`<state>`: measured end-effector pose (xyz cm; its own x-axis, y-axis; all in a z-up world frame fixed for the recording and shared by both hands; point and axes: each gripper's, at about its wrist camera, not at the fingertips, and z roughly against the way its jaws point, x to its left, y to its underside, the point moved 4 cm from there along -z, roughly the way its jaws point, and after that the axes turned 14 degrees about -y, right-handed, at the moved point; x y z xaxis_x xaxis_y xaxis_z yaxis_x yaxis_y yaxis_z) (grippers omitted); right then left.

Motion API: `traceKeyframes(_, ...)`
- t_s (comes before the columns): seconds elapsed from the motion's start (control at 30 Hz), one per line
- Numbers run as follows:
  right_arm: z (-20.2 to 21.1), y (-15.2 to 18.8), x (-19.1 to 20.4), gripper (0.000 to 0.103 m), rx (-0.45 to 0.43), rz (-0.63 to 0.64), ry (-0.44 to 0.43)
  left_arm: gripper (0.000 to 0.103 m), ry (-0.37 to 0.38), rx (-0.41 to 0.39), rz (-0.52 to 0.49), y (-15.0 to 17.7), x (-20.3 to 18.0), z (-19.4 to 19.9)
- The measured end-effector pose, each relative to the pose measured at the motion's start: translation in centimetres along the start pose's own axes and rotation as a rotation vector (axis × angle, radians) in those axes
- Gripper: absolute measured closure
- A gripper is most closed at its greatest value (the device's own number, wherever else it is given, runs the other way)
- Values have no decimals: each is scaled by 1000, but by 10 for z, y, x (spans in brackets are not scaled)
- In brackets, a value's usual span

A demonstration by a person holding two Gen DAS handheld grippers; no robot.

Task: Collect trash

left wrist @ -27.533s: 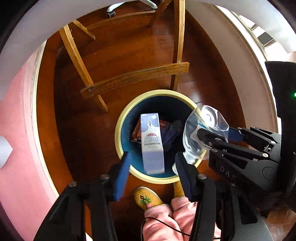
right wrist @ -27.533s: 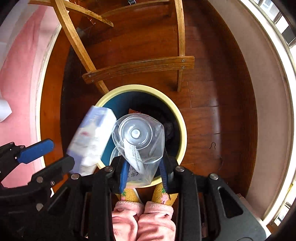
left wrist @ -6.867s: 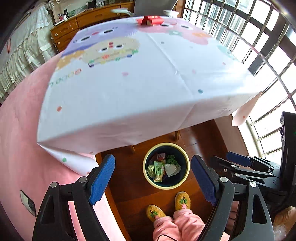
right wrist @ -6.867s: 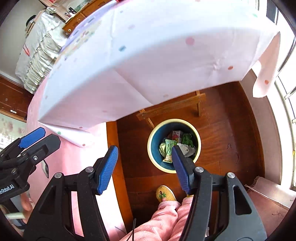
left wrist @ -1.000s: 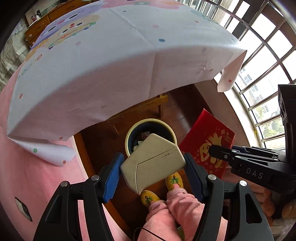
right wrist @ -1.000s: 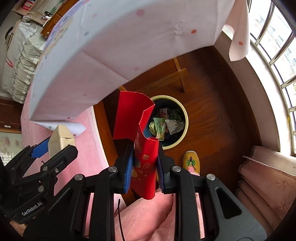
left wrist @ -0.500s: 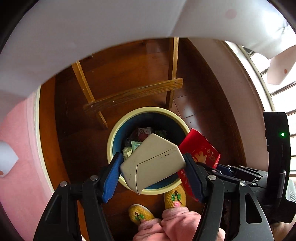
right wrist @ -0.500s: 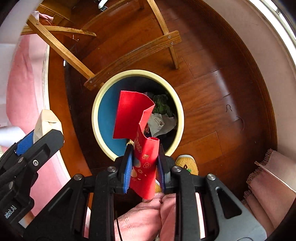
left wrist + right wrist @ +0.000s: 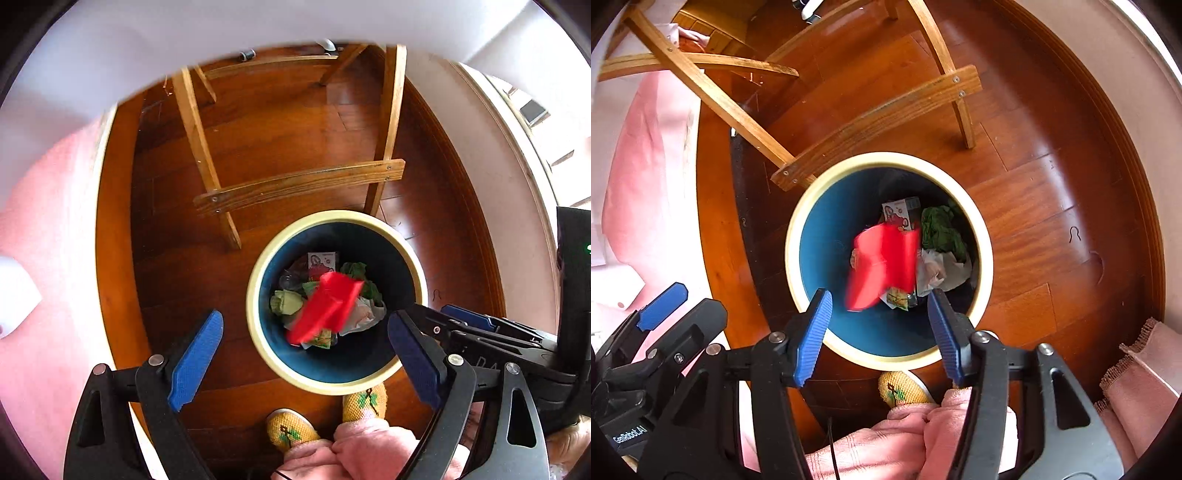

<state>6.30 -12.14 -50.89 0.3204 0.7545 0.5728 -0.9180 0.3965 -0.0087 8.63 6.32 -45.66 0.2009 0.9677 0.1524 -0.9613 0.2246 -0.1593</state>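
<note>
The left wrist view looks straight down on a round bin [image 9: 334, 382] with a cream rim and dark blue inside, standing on a wooden floor [image 9: 288, 136] just in front of a pair of yellow slippers [image 9: 291, 424]; only this view shows the white cloth edge [image 9: 221, 33] hanging across the top and the right claw [image 9: 480, 325] reaching in from the right side. The right wrist view shows the same bin [image 9: 886, 363] closer, and alone shows the left claw [image 9: 663, 301] at the lower left, a fringed pink cushion [image 9: 1137, 373] at the lower right and a wooden chair frame [image 9: 875, 110] crossing above the bin. In both views a red envelope [image 9: 325, 306] appears blurred, inside the bin's opening above crumpled white paper [image 9: 942, 269], green wrappers [image 9: 940, 229] and a small printed carton [image 9: 901, 210]. The left claw [image 9: 306, 354] stands wide open and holds nothing, its blue pads [image 9: 195, 358] apart on either side of the bin's near rim. The right claw [image 9: 882, 332] is likewise wide open and empty, and the red envelope [image 9: 882, 266] sits just ahead of and between its fingertips [image 9: 812, 332], not touching them.
</note>
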Motion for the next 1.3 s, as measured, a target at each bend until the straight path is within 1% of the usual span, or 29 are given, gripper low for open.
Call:
traceKeyframes(0.2,32,0,31,51,-19,56,4,11,5,-9,59,5,18,44)
traceKeyframes(0.37,75,6,62,51,-37,100,-9,11,3,-43,89,6,27,102)
traceKeyframes(0.53,132,9,104,50,-75,173,-20,11,9,-111,113,0,40,180)
traceKeyframes(0.7,195,10,146,48,-116,220,-32,11,15,-179,133,-13,57,263)
traceKeyframes(0.77,221,9,164,47,-133,242,-23,11,23,-191,143,-18,64,294)
traceKeyframes(0.87,258,4,193,47,-148,282,15,11,30,-210,174,-27,75,338)
traceKeyframes(0.93,284,0,212,47,-171,298,18,11,28,-228,198,-32,83,367)
traceKeyframes(1.03,325,-6,239,46,-210,318,4,11,19,-261,224,-39,93,405)
traceKeyframes(1.13,360,-10,264,46,-244,348,10,11,-11,-298,237,-44,99,438)
traceKeyframes(1.23,391,-13,282,46,-276,381,7,11,-38,-328,252,-47,105,463)
traceKeyframes(1.3,408,-10,296,46,-295,417,15,11,-48,-347,263,-48,105,476)
